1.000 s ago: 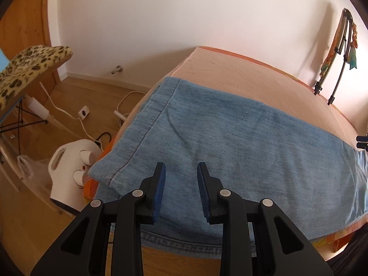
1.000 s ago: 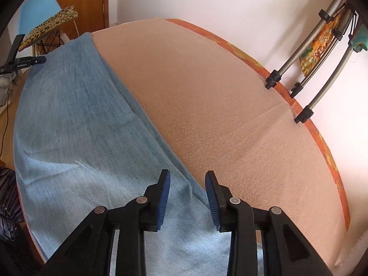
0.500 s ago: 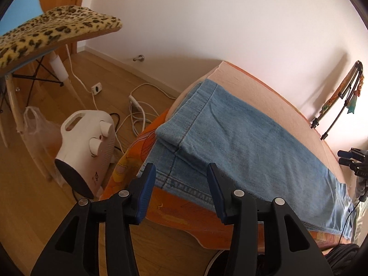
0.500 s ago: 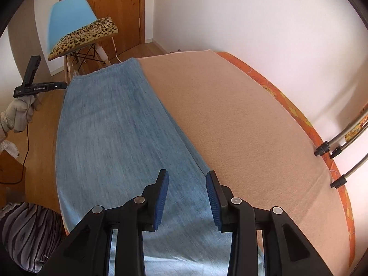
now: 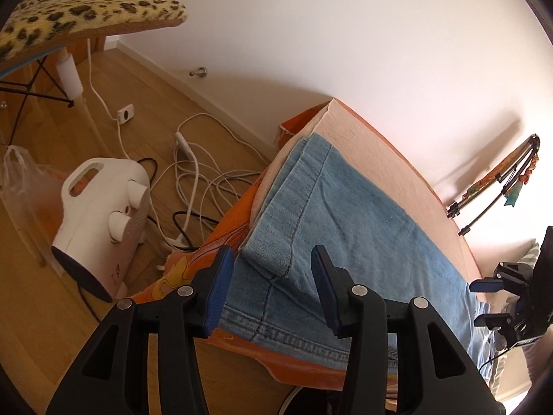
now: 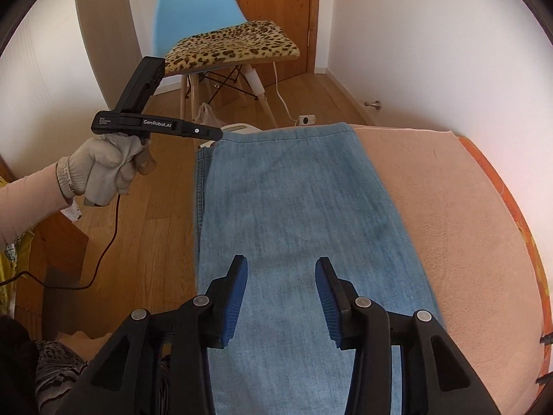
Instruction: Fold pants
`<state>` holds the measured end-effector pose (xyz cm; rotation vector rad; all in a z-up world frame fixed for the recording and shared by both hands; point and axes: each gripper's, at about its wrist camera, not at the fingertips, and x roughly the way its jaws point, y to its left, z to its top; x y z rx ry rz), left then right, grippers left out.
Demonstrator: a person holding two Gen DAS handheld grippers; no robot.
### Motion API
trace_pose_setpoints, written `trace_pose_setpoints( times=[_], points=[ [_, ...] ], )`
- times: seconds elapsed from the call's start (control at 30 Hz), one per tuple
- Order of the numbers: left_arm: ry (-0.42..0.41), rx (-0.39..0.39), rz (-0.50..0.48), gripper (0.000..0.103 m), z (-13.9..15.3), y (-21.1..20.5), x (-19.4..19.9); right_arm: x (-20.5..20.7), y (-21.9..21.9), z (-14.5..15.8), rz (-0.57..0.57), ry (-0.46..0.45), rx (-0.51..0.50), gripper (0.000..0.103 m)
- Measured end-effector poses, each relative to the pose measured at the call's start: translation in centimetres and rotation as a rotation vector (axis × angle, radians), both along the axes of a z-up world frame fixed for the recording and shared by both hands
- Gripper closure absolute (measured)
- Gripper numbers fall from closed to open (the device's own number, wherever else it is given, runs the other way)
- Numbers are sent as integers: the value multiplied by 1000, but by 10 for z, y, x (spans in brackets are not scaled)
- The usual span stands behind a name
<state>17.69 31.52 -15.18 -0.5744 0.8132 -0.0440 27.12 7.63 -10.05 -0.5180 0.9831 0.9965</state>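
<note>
We are holding the left gripper [image 5: 273, 276] over the near end of the blue pants [image 5: 363, 238], jaws spread wide and gripping nothing, and the pants are lying folded lengthwise on the peach blanket [image 5: 387, 166] along the bed's edge. We are keeping the right gripper [image 6: 281, 297] above the denim too, jaws wide apart and empty, looking toward the leopard-print cushion [image 6: 231, 46] on the blue chair [image 6: 197, 0]

"GenRobot.AI" in white on the black body of the left claw [image 6: 221, 134]; smaller print beside it unreadable.
</note>
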Motion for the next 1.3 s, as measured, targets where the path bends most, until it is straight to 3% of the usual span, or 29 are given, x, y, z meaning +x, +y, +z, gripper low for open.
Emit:
trace_pose_setpoints(
  times=[0.03,0.13,0.27,0.47,0.5,0.67,0.7,0.83,1.07,1.3],
  points=[
    [8,-6,-12,63,-2,0,1,-4,6,-5,14,14,-1,58],
    [13,-17,-54,86,-1,-3,5,-13,24,-21,46,47,-14,58],
    [8,-38,-88,94,10,-5,10,-26,44,-40,89,82,-33,58],
    [25,42,-114,94,23,-11,15,-36,64,-60,107,81,-50,61],
    [25,41,-110,94,22,-10,14,-36,65,-62,103,73,-59,71],
    [-2,33,-66,96,29,-10,3,-34,63,-67,83,68,-64,100],
    [-12,33,-54,96,31,-11,-1,-34,62,-64,85,70,-56,103],
    [-35,35,-14,97,31,-10,-15,-38,57,-49,111,73,-8,103],
    [25,12,27,97,3,-3,-17,-45,64,-55,153,92,-33,103],
    [-30,20,37,97,21,-6,-22,-31,45,-30,108,140,81,103]
  ],
)
